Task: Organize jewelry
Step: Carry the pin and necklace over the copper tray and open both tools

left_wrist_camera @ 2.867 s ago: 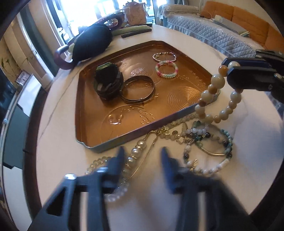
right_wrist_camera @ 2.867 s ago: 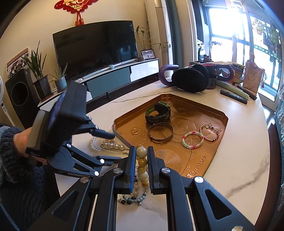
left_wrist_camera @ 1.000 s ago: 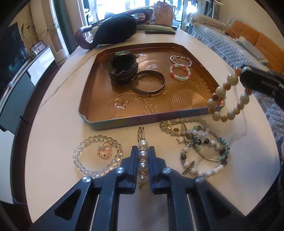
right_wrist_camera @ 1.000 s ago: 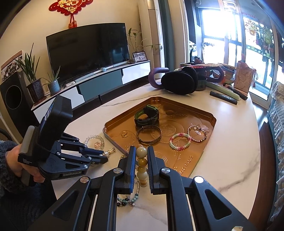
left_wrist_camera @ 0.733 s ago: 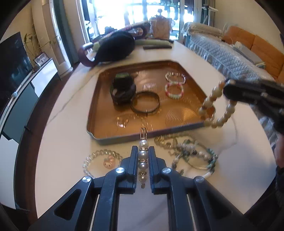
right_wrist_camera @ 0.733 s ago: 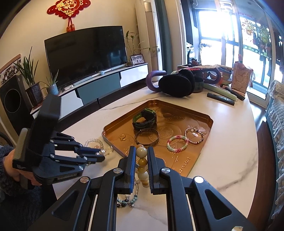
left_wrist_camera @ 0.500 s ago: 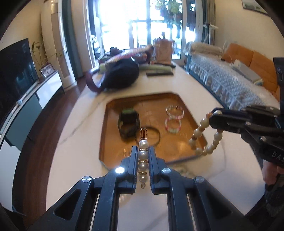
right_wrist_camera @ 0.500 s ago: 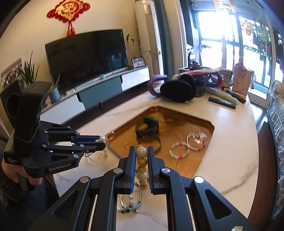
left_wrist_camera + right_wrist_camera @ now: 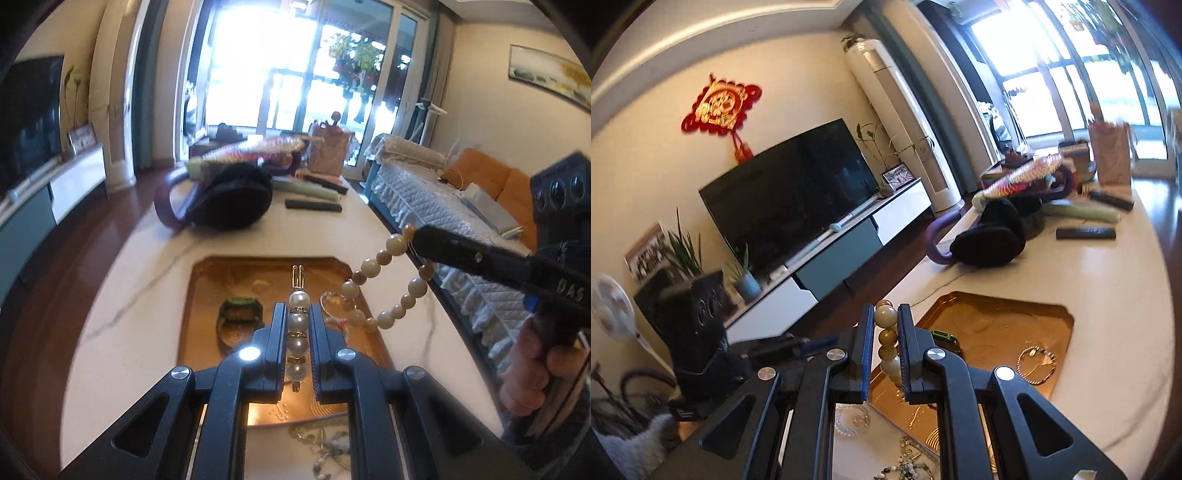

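Left gripper (image 9: 297, 345) pinches pearl pin (image 9: 297, 334) – beige bracelet (image 9: 384, 284) dangles beside, tray (image 9: 201, 295) below.

Marble table (image 9: 155, 236) — copper tray (image 9: 195, 295) (remote (image 9: 313, 205) beyond).

A black earmuff (image 9: 988, 242) and remote (image 9: 1085, 233) lie on the marble table (image 9: 1108, 295) (television (image 9: 790, 199) behind).

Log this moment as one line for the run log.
left gripper: shut on white pearl hair clip | right gripper: shut on cream-and-tan bead bracelet | both raised above copper tray | nothing released
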The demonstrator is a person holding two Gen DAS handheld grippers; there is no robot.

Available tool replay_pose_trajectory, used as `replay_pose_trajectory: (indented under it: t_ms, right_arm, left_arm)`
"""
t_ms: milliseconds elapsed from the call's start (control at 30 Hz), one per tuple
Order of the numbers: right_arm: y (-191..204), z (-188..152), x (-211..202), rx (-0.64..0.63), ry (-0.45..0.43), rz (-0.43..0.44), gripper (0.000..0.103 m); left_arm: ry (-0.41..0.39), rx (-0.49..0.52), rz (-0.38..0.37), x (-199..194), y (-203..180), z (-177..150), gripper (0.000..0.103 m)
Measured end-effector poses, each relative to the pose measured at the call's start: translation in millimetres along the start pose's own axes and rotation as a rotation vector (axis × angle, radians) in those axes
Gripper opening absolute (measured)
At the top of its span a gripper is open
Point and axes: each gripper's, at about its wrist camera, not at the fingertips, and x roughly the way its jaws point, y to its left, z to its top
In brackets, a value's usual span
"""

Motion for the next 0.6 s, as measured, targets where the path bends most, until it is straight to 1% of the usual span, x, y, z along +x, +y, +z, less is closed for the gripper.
replay_pose_trajectory:
  t_ms: [67, 167, 267, 367, 400, 433, 500, 600]
  right_arm:
    - [-14, -10, 12, 0.018, 0.043, -0.024, 0.012]
    - [-36, -23, 31, 0.052, 0.104, -0.057, 0.012]
    - [-51, -39, 48, 0.076, 0.169, -0.088, 0.012]
    - [-53, -50, 59, 0.060, 0.222, -0.105, 0.012]
    - [-51, -53, 61, 0.048, 0.235, -0.107, 0.012]
    - [-50, -55, 61, 0.036, 0.242, -0.109, 0.012]
    - [-44, -57, 63, 0.006, 0.257, -0.118, 0.012]
    - [-39, -64, 68, -0.047, 0.289, -0.177, 0.012]
  left_arm:
    - [0.043, -0.054, -0.028, 15, 9, -3, 0.011]
    - [0.098, -0.083, -0.013, 39, 19, -10, 0.011]
    - [0.153, -0.081, 0.017, 60, 19, -20, 0.011]
    - [0.220, -0.052, 0.064, 73, 10, -33, 0.011]
    - [0.238, -0.047, 0.065, 76, 8, -36, 0.011]
    - [0.248, -0.041, 0.066, 78, 6, -40, 0.011]
    - [0.271, -0.019, 0.094, 82, 1, -46, 0.011]
    - [0.289, -0.018, 0.112, 87, 1, -52, 0.011]
